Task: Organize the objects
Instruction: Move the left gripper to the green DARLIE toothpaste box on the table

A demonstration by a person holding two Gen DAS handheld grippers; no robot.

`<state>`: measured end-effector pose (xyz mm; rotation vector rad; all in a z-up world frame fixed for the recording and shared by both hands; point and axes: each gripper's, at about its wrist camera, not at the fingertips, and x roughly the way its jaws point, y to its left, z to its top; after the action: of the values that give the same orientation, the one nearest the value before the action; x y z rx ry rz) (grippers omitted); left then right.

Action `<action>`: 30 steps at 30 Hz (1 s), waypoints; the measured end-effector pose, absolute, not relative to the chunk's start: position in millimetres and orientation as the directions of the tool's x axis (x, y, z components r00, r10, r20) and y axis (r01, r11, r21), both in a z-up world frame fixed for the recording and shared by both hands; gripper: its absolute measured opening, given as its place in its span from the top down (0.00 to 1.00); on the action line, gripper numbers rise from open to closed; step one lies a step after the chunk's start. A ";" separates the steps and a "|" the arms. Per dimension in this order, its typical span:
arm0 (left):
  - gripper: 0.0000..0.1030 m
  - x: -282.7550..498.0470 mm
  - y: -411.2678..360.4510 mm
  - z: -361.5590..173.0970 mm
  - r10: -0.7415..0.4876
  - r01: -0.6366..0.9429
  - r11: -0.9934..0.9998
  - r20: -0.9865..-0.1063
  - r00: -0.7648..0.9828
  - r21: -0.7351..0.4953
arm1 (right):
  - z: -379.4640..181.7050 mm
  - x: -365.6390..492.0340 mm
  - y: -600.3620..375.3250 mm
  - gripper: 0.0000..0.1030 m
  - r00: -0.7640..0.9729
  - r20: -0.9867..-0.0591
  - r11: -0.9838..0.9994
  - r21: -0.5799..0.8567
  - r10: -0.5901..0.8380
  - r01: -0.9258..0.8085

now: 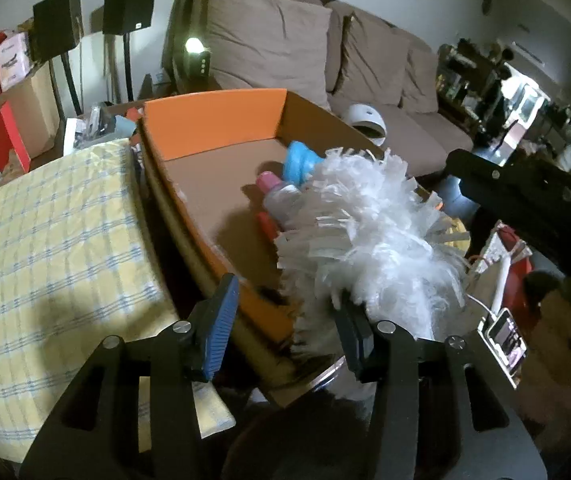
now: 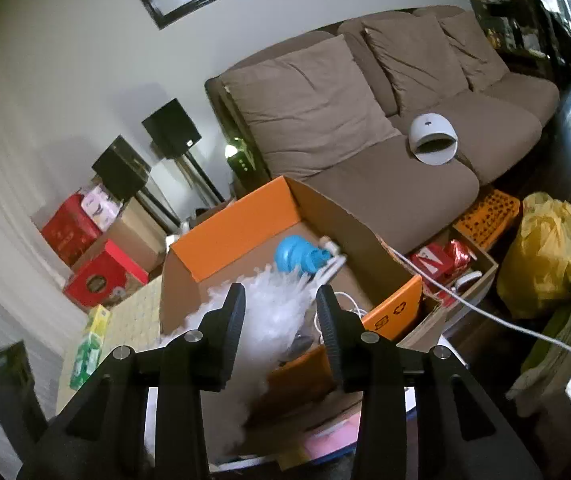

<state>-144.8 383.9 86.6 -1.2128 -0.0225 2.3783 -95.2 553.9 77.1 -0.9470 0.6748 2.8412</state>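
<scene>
Orange-sided cardboard box, open-topped, beside a table under yellow checked cloth. Inside: white fluffy duster, blue plastic item, pink-capped bottle, white cable. Dark printed symbols on the box's near orange flap, not legible. Lettering on the red cartons too small to read.

Left hand-held gripper: jaws partly open, nothing pinched; right finger up against the duster's fibres, blue-padded left finger clear.

Right hand-held gripper: jaws partly open above the box, duster seen through the gap, not gripped.

Duster's handle hidden behind the fingers. Red object under the bottle mostly covered, unidentifiable.
</scene>
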 end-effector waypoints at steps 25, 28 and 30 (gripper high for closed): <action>0.37 -129.6 278.5 129.5 0.137 -0.176 -0.984 -0.627 -0.767 0.000 | 39.2 -130.4 457.7 0.61 -0.710 -0.698 -0.983 0.180 -0.094 -0.046; 0.37 -128.9 271.2 128.6 0.129 -0.173 -0.985 -0.632 -0.765 0.009 | 29.0 -136.1 463.7 0.53 -0.728 -0.683 -0.969 0.213 -0.058 -0.123; 0.37 -130.0 262.3 128.4 0.114 -0.160 -0.987 -0.633 -0.765 0.016 | 32.4 -135.6 464.0 0.53 -0.742 -0.670 -0.970 0.201 -0.034 -0.137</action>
<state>-130.0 262.3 128.4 -1.0047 0.1045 2.8199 -135.6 464.0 32.4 -1.1067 0.3678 2.8575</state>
